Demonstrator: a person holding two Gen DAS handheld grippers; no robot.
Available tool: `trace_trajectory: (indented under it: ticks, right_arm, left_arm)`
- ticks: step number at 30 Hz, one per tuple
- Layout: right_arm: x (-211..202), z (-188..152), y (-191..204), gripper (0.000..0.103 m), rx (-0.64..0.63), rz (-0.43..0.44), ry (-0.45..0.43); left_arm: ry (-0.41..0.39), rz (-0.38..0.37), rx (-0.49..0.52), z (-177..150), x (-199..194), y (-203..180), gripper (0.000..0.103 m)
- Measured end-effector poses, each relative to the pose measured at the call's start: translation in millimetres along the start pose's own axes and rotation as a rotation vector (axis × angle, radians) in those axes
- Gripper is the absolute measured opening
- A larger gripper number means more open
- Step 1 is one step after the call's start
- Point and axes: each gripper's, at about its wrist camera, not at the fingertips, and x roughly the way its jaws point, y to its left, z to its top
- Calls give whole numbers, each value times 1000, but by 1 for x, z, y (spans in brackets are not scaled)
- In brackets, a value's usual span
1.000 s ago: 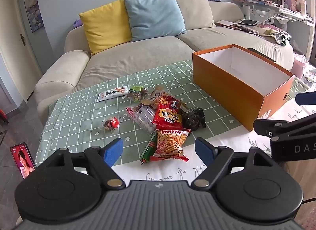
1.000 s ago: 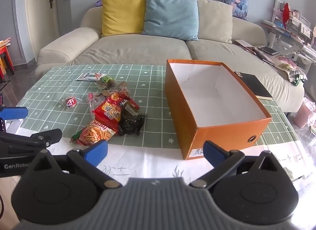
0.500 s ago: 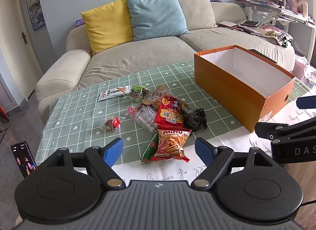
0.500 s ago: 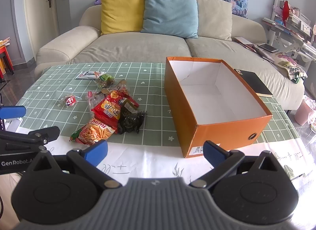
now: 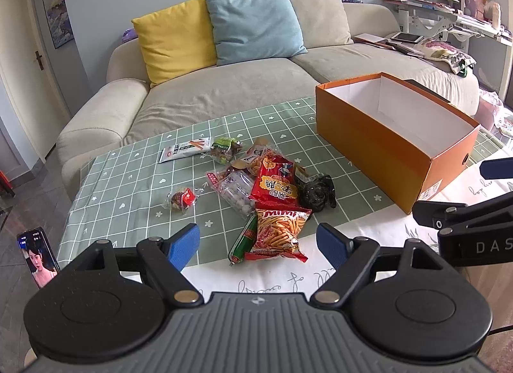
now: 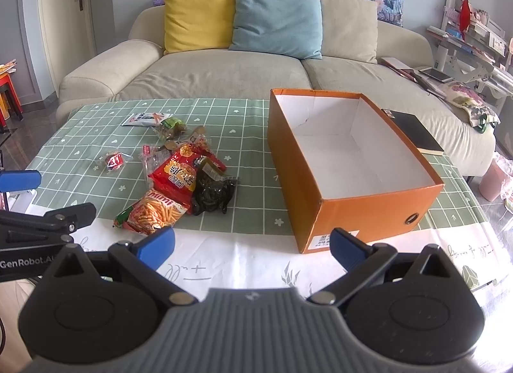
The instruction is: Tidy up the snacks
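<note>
A pile of snack packets lies on the green checked tablecloth [image 5: 128, 180]: an orange Mimi bag [image 5: 278, 232], a red bag [image 5: 275, 182], a dark packet [image 5: 315, 193], a green sausage [image 5: 245, 239] and a clear bag of white balls [image 5: 235, 191]. An open, empty orange box [image 5: 378, 145] stands to their right and also shows in the right wrist view [image 6: 362, 206]. My left gripper [image 5: 258, 244] is open, just short of the Mimi bag. My right gripper [image 6: 251, 244] is open and empty in front of the box's near left corner.
A small red candy [image 5: 183, 198] and a white bar packet [image 5: 186, 150] lie apart to the left. A phone [image 5: 38, 257] stands at the table's left edge. A black notebook [image 6: 416, 132] lies behind the box. A sofa with cushions [image 5: 250, 26] lies beyond the table.
Both grippers have risen and tilted slightly, so the snacks and box sit a little lower in view. Both stay open; nothing on the table has moved.
</note>
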Motion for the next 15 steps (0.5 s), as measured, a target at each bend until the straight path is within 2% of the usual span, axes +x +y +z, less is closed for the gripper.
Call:
trace_trajectory:
  ticks: [15]
  right_arm:
    - [0,1,0,100,1,2,10]
  left_arm:
    - [9,1,0,-2,2,2,97]
